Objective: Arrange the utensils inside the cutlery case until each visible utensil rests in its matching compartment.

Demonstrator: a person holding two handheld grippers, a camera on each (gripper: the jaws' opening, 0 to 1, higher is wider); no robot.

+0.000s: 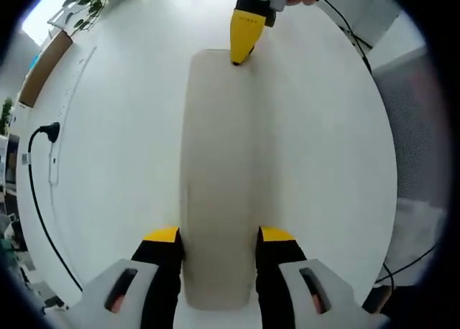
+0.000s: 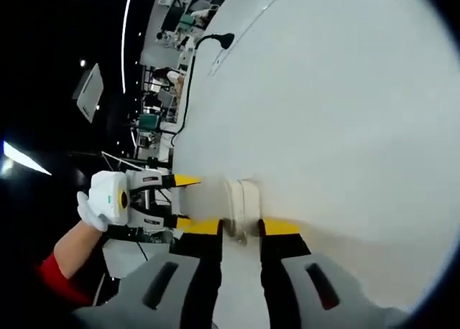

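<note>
At case (image 1: 215,178) ends, both tongs (image 1: 218,237) clamped

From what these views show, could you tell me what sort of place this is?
Probably a lab or open workshop, not a home: a large white table with a cable plugged at its edge, a potted plant, and cluttered equipment benches under dark ceiling lights.

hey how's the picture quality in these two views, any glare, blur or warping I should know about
Left gripper view: evenly lit, the white table nearly washes out the pale cutlery case, soft shadows, edges bowed by the fisheye. Right gripper view: heavily rolled, table bright, background dark with light streaks, case end slightly soft.
</note>
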